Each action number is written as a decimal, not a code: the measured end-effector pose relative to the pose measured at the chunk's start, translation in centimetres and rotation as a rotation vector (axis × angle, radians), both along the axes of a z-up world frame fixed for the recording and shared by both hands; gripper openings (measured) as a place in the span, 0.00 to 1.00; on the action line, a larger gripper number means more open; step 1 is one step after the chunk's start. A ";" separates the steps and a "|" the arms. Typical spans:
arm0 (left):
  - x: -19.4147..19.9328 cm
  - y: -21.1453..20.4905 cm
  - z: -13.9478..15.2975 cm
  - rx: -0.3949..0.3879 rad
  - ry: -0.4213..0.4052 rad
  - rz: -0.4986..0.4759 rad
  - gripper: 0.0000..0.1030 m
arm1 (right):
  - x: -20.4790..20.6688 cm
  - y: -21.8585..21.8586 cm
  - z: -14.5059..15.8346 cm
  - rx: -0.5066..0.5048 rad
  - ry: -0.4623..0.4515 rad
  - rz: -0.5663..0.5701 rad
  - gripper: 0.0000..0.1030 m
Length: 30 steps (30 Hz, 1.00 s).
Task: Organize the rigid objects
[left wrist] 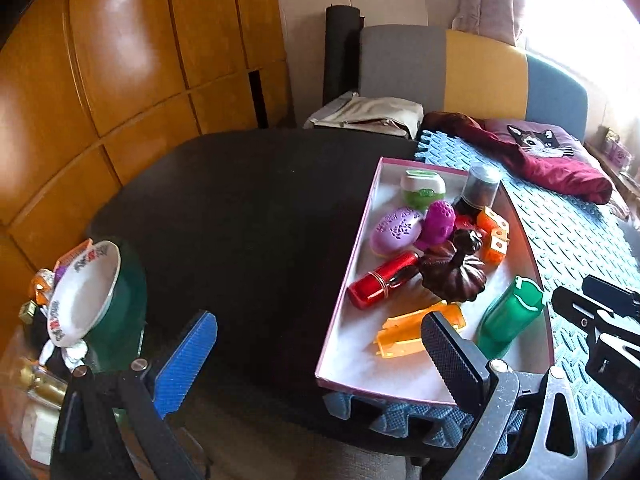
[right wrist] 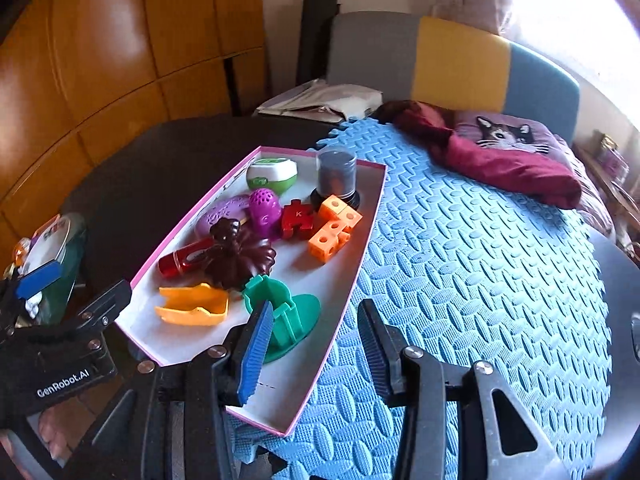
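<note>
Two grippers spread empty, right gripper (right wrist: 316, 344) just beside green cup (right wrist: 280, 312), seemingly not touching

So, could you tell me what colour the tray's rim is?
Pink rim, clearest in the right wrist view.

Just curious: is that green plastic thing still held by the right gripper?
No, the green piece stands in the tray, apart from the open right gripper.

We see a glossy brown plastic pumpkin-shaped piece (right wrist: 236, 258) in a matt white pink-edged cardboard tray (right wrist: 344, 276) on textured blue foam matting (right wrist: 460, 260), by glossy wooden panels (left wrist: 120, 60).
</note>
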<state>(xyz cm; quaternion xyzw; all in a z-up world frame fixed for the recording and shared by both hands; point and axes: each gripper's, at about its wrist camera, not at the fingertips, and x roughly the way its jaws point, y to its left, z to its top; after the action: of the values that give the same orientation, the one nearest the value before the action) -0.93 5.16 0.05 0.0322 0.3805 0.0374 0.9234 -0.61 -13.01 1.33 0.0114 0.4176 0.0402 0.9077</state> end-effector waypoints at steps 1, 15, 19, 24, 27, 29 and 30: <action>0.0 0.0 0.1 -0.001 0.002 0.000 1.00 | -0.1 0.1 0.1 0.001 0.000 -0.008 0.43; 0.7 -0.1 -0.2 -0.043 0.112 -0.025 1.00 | -0.1 0.1 0.1 -0.046 0.024 -0.179 0.43; 0.9 -0.2 -0.2 -0.035 0.113 -0.022 1.00 | -0.2 0.0 0.1 -0.051 0.032 -0.204 0.43; 1.2 -0.3 -0.4 -0.038 0.132 -0.026 1.00 | -0.3 -0.1 0.2 -0.046 0.033 -0.213 0.43; 1.2 -0.6 -0.5 -0.034 0.138 -0.032 1.00 | -0.3 -0.2 0.4 -0.048 0.029 -0.218 0.43; 1.2 -0.7 -0.5 -0.031 0.140 -0.037 1.00 | -0.3 -0.2 0.4 -0.048 0.027 -0.222 0.43; 1.2 -0.8 -0.5 -0.032 0.140 -0.039 1.00 | -0.3 -0.2 0.4 -0.048 0.027 -0.224 0.43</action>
<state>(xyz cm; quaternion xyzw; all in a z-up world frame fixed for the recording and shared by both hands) 0.27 4.34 -0.42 0.0273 0.4440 0.0110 0.8956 -0.90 -13.24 1.78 0.0368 0.4265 -0.0717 0.9009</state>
